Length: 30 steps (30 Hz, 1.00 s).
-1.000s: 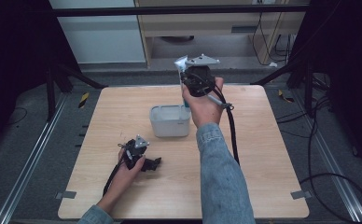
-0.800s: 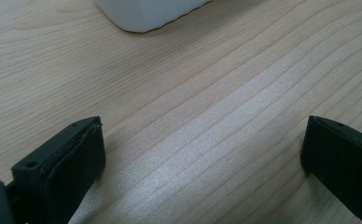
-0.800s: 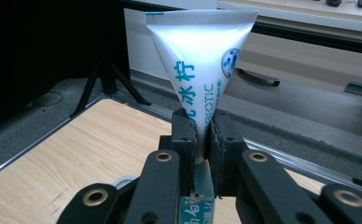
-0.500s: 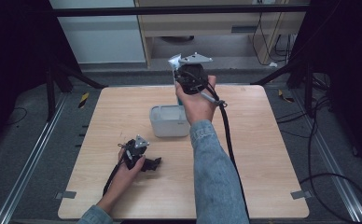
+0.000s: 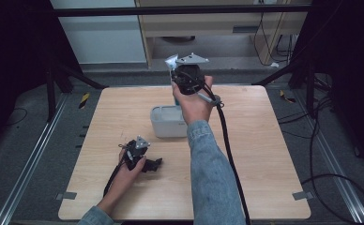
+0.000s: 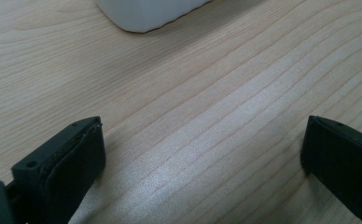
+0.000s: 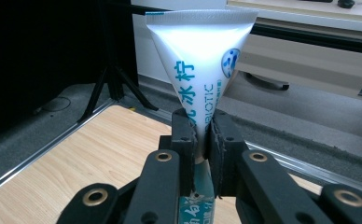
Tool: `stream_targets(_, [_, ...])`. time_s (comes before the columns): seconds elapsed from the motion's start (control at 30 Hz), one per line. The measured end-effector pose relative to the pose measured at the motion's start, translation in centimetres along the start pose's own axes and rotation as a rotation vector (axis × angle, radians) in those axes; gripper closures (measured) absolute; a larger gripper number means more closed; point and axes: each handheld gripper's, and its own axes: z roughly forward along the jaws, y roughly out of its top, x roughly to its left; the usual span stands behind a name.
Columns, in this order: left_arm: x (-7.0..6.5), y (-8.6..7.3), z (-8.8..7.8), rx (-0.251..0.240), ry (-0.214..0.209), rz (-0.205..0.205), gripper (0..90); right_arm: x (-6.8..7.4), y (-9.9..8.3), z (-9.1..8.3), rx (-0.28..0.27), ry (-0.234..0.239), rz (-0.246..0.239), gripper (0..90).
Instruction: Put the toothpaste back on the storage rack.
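One white tube [image 7: 202,70] is standing upright, crimped end up, pinched between the pads of the right gripper [image 7: 201,140] above a white tray [image 5: 168,121]. Left gripper [image 6: 202,154] is resting spread on the bench [image 6: 207,102], nothing between.

white tube [image 7: 202,70], "BIOTIC", Chinese characters

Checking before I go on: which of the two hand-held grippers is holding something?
The right hand-held gripper, raised above the white tub, pinches a white tube; the left hand-held gripper lies open on the table.
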Motion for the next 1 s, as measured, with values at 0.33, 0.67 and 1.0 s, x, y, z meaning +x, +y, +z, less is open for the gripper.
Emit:
stream_targets(0.33, [0.0, 0.0, 0.0, -0.001, 0.000, 0.000, 0.0, 0.8, -0.7, 1.0, 0.002, 0.022, 0.000, 81.7])
stream_targets(0.67, [0.0, 0.0, 0.0, -0.004, 0.000, -0.004, 0.0, 1.3, -1.4, 2.0, 0.021, 0.026, -0.003, 81.7])
stream_targets(1.0, [0.0, 0.0, 0.0, -0.004, -0.001, -0.003, 0.0, 1.5, -2.6, 2.7, 0.033, 0.032, 0.001, 81.8])
